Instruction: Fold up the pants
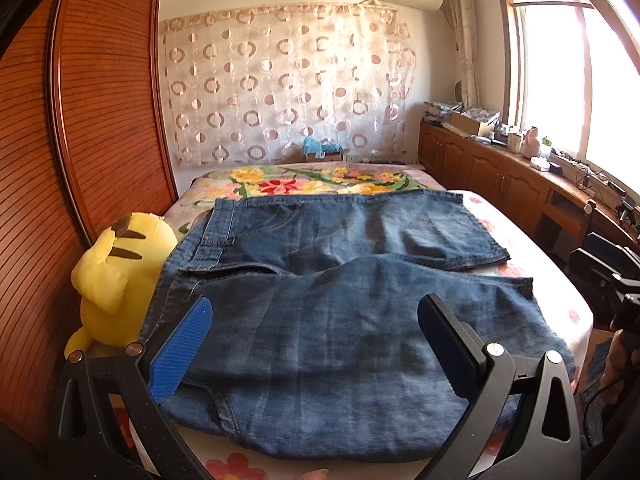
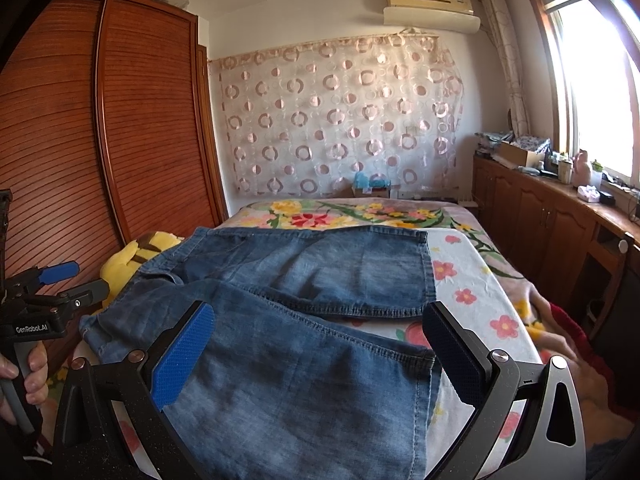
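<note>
Denim pants (image 1: pixel 328 304) lie spread on the bed (image 1: pixel 496 216), on a flowered bedspread, with the waistband toward the left beside a yellow plush toy (image 1: pixel 116 276) and the two legs running out to the right. The legs lie side by side, one far and one near, the near one overlapping the far one's edge around the crotch. No fold looks finished: the legs are not stacked and the length has not been doubled over. By my reading the task is at or near its start, with bringing one leg onto the other and then folding the length left to do.

From the left wrist view, the left hand-held gripper (image 1: pixel 316 314) hovers over the near part of the pants around the seat, its jaws wide apart and holding nothing. The right hand-held gripper (image 2: pixel 320 322) sits above the near leg close to its hem, also wide open and empty; whether either touches the cloth I cannot tell.

As for containers, a cardboard box (image 2: pixel 516 152) stands on the wooden cabinet top under the window at the far right; its contents are too small to make out. Another small box (image 1: pixel 325 155) at the far end of the bed carries something blue.
</note>
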`<state>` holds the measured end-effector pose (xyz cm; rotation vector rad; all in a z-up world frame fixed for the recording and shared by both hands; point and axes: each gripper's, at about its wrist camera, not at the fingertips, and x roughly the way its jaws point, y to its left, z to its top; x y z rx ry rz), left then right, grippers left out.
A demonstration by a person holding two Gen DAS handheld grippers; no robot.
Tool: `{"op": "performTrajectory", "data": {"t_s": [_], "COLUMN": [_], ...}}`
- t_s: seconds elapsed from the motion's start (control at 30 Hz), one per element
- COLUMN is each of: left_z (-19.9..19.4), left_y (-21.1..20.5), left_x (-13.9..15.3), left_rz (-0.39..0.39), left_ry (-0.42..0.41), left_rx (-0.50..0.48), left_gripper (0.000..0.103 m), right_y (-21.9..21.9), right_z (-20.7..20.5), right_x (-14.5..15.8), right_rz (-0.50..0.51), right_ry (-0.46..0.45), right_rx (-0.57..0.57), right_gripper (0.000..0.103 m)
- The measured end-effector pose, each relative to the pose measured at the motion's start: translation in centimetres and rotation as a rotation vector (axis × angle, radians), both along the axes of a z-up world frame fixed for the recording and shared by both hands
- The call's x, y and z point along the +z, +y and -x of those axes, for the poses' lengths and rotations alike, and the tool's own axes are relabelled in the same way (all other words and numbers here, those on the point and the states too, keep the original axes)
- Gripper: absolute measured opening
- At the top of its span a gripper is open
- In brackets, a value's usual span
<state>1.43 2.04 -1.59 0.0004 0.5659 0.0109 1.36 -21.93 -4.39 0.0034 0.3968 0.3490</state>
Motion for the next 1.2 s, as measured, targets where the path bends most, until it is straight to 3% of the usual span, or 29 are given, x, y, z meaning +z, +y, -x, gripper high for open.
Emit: {"op": "performTrajectory", "data": {"t_s": [0.33,0.67,1.0,1.2], "left_z": [-0.5,-0.7,1.0,2.7], "left_y": [2.7,5.6,10.9,13.8], "left_x": [-1.6,-3.8,-6.7,-6.9], "left_rz": [0.011,0.022,0.06,0.086], "left_ry": [0.036,0.078,0.116,0.118], "left_rx": [0.038,0.089,0.147,0.176], "left_gripper": [0.103,0.103,0.103,0.099], "right_y": [0.0,-0.2,-0.3,-1.0], "right_z": [-1.9,-3.6,-4.7,-4.4], "right_x": [-0.5,-2.4,-4.1,-4.7], "right_rz": [0.079,0.126,0.182,0.196], "right_ry": [0.043,0.152,0.249,0.277], "right_rx": [0.034,0.094,0.099,0.083], "right_gripper": [0.102,0.098,0.098,0.098]}}
